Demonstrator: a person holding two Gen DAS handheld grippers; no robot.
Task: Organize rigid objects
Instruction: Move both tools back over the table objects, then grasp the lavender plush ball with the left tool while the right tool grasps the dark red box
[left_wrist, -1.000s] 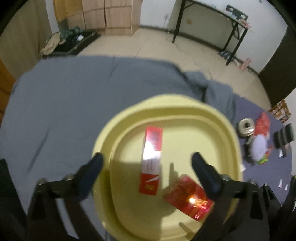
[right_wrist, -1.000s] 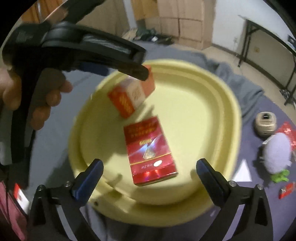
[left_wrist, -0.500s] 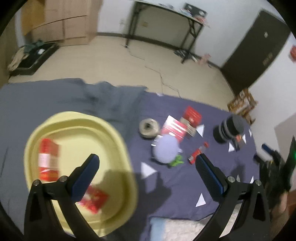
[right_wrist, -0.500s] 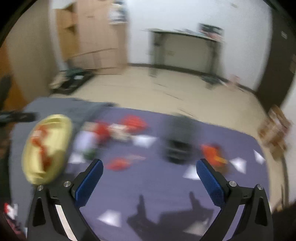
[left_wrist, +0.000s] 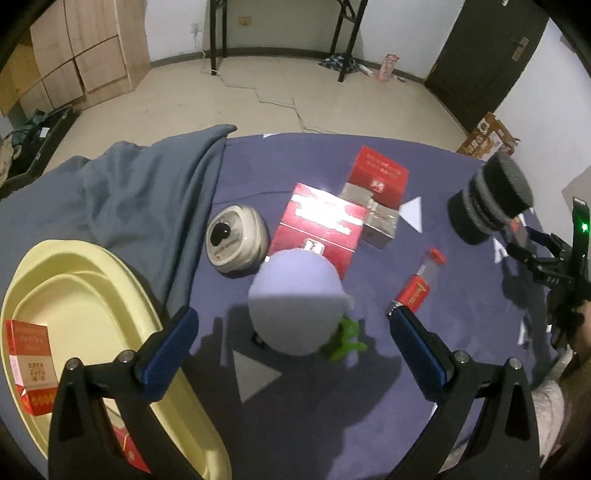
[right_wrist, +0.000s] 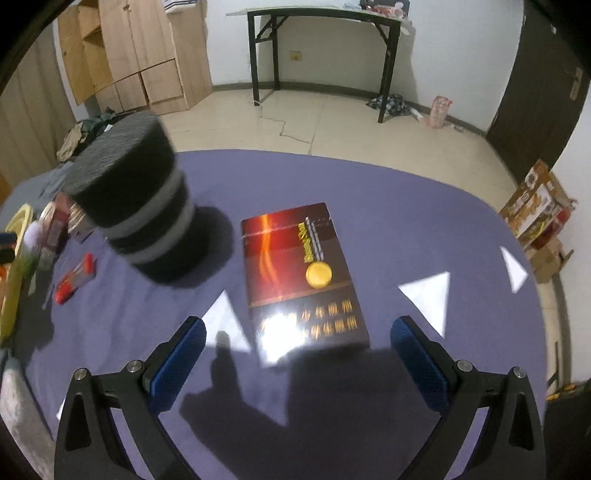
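L gripper (left_wrist: 291, 328) — jaws being held wide apart, nothing gripped; a pale lilac ball (left_wrist: 295, 301) w/ green bit is being framed between them on the purple cloth (left_wrist: 332, 406). Yellow basin (left_wrist: 92, 295) is being kept at near left, one red box (left_wrist: 31, 363) lying inside. Beyond the ball: white round case (left_wrist: 236, 240), large red box (left_wrist: 319, 227), far red box (left_wrist: 380, 175); small red tube (left_wrist: 419, 286) to the right. R gripper (right_wrist: 293, 354) — jaws likewise being held apart, empty; dark red box (right_wrist: 303, 273) is being framed just ahead, flat on the cloth. Black-grey cylinder (right_wrist: 136, 199) is being shown far left of it, blurred.
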